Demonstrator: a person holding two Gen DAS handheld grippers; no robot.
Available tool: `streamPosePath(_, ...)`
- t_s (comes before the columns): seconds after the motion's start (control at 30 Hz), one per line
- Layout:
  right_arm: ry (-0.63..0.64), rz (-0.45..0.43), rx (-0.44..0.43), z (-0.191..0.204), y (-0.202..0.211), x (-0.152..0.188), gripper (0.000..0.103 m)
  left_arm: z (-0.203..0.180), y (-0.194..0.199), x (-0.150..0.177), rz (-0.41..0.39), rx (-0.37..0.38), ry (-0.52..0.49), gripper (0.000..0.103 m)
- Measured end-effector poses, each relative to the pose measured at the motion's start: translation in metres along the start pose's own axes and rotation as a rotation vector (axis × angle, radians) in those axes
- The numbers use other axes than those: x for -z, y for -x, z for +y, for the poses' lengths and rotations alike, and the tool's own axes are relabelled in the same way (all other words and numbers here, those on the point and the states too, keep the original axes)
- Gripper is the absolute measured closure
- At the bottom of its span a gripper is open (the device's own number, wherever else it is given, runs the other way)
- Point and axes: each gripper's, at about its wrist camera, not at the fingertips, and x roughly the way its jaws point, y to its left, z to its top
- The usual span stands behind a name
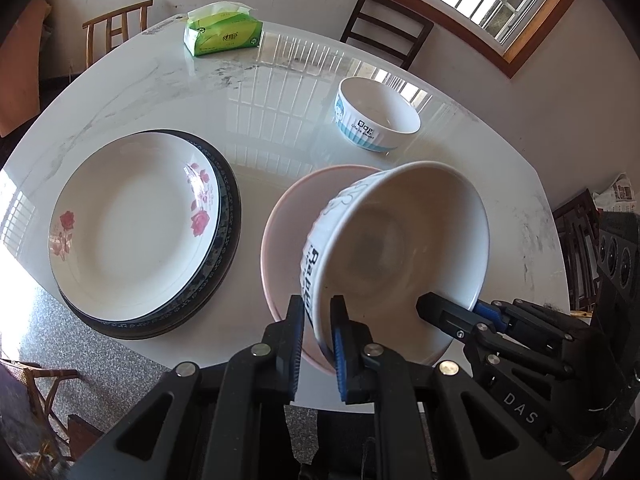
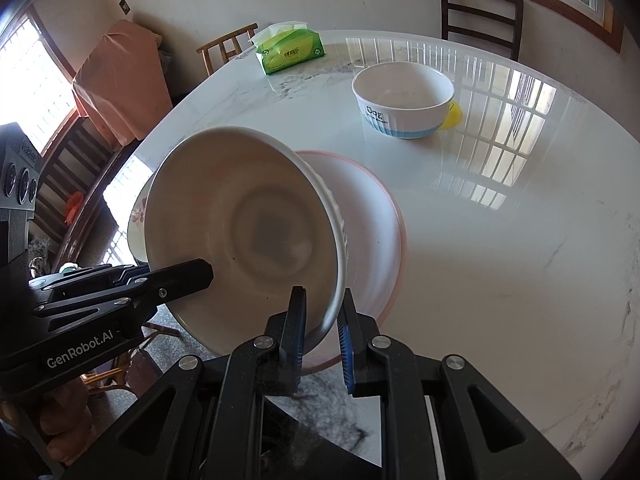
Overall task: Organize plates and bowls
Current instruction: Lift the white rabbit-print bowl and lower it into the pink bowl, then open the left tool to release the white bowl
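Both grippers hold one white bowl [image 1: 400,240] by its rim, tilted over a pink plate [image 1: 284,240]. My left gripper [image 1: 318,320] is shut on the bowl's near rim. My right gripper [image 2: 322,316] is shut on the opposite rim of the same bowl [image 2: 248,232], above the pink plate [image 2: 372,216]. A second white bowl with a blue band [image 1: 376,114] stands farther back on the table and also shows in the right wrist view [image 2: 404,98]. A rose-patterned plate [image 1: 132,228] lies on a dark-rimmed plate [image 1: 230,220] at the left.
A green tissue pack [image 1: 222,30] lies at the far side of the white marble table [image 1: 280,92]. Wooden chairs [image 1: 384,26] stand around the table. A small yellow object [image 2: 454,116] peeks out behind the far bowl.
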Motion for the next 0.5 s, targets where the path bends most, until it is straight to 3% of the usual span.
streamPosePath(0.5,-0.054,-0.003,-0.025,-0.0093,0.0038,-0.0034,0.082,0.0004,0.0070,-0.0044,-0.041,-0.026,-0.019,0.086)
